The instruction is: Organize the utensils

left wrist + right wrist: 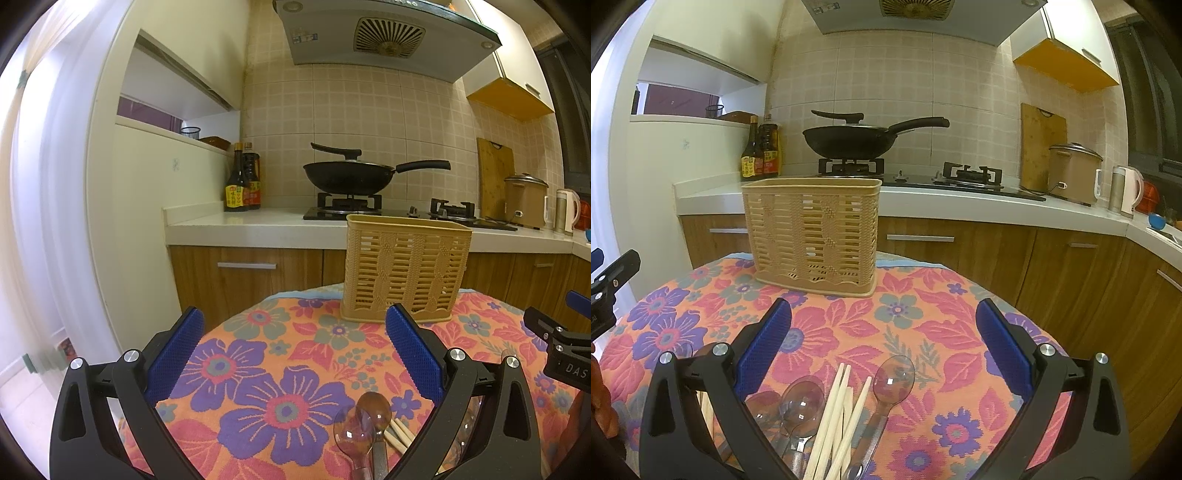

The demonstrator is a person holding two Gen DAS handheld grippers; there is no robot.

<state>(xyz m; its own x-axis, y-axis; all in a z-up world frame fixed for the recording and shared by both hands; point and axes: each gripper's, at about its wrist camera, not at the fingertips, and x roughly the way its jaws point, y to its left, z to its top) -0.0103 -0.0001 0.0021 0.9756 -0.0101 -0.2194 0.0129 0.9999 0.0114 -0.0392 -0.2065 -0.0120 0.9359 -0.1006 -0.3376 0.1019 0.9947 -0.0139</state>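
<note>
In front of me a tan woven-look plastic utensil basket [812,232] stands upright at the far side of a round table covered in an orange cloth with purple and pink flowers [923,332]. Through its slatted walls I can see nothing inside it.

The utensils lie on the cloth at the near edge, well apart from the basket. From the right wrist camera I see a bundle of pale wooden chopsticks [838,417] fanned loosely, a clear plastic spoon [892,380] just to their right, and two more clear spoons [798,406] to their left, touching one another. From the left wrist camera I see a brown-tinted spoon [373,408] lying against a clear spoon [352,435], with chopstick tips beside them.

My left gripper [295,362] hangs above the cloth with its blue-padded fingers [177,354] spread wide and nothing between them. My right gripper [884,354] is level over the utensil pile, its jaws equally wide apart and holding nothing; the chopsticks and spoons sit below the gap, not touched by the pads
</note>
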